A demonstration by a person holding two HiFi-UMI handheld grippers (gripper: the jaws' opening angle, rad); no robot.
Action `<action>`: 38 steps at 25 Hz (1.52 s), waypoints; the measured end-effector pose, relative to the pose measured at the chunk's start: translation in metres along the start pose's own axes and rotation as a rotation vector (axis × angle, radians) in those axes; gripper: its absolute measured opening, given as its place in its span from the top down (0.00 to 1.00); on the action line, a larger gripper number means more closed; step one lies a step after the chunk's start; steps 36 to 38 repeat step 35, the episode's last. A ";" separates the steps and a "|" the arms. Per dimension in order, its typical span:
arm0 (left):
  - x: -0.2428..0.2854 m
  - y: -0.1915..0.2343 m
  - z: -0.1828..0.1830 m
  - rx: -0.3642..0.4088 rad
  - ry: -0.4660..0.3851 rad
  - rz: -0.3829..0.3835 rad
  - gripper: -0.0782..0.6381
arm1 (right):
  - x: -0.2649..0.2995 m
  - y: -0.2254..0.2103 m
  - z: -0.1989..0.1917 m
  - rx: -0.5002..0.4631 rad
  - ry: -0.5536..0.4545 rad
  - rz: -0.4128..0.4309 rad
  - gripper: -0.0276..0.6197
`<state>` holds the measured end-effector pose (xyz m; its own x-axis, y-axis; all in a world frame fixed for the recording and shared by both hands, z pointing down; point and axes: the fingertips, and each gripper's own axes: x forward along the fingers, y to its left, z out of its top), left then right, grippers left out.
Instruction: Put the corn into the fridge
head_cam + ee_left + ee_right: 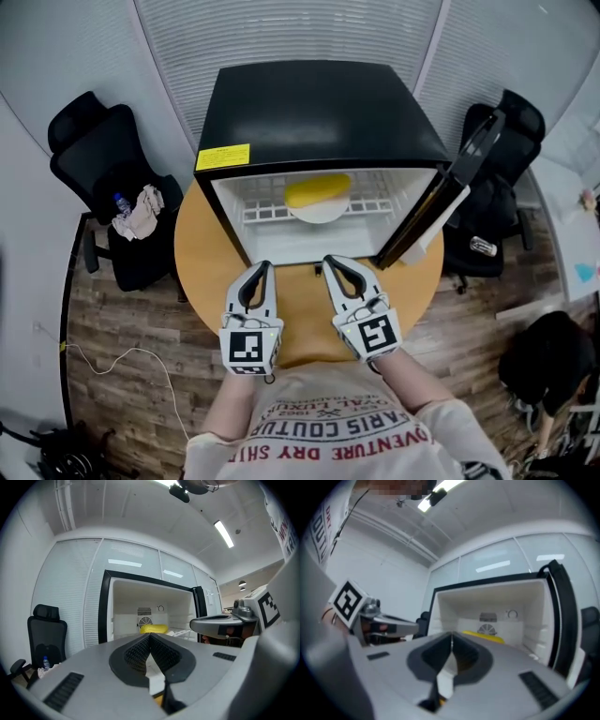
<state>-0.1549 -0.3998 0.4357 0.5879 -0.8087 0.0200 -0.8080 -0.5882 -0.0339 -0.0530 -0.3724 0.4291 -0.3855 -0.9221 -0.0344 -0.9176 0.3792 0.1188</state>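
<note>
A round wooden table point(199, 272) carries a black mini fridge point(319, 103), its door point(466, 173) open; the yellow corn cob point(317, 190) lies on a white plate point(320, 215) inside. The left hand-held gripper point(264, 267) and right hand-held gripper point(330, 262) hover pressed together, empty. Next, likely: push the door's outer edge squarely.

fridge point(319, 103) 1 | corn point(318, 190) 1 | plate point(320, 214) 1 | table point(202, 255) 1 | chairs point(98, 155) point(511, 131) 2 | tongs point(264, 266) point(330, 261) 2
</note>
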 end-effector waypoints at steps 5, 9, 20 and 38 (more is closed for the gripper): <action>-0.001 -0.005 0.001 0.031 -0.007 -0.019 0.84 | -0.003 0.000 -0.006 -0.016 0.013 -0.003 0.91; 0.000 -0.009 0.002 0.041 -0.014 -0.041 0.84 | -0.001 0.006 -0.007 -0.021 0.024 0.026 0.91; 0.006 -0.007 0.000 0.023 -0.013 -0.044 0.84 | 0.006 0.029 -0.006 -0.094 0.063 0.108 0.91; 0.014 -0.012 -0.003 0.031 -0.020 -0.060 0.84 | 0.014 0.017 -0.015 -0.032 0.089 0.069 0.91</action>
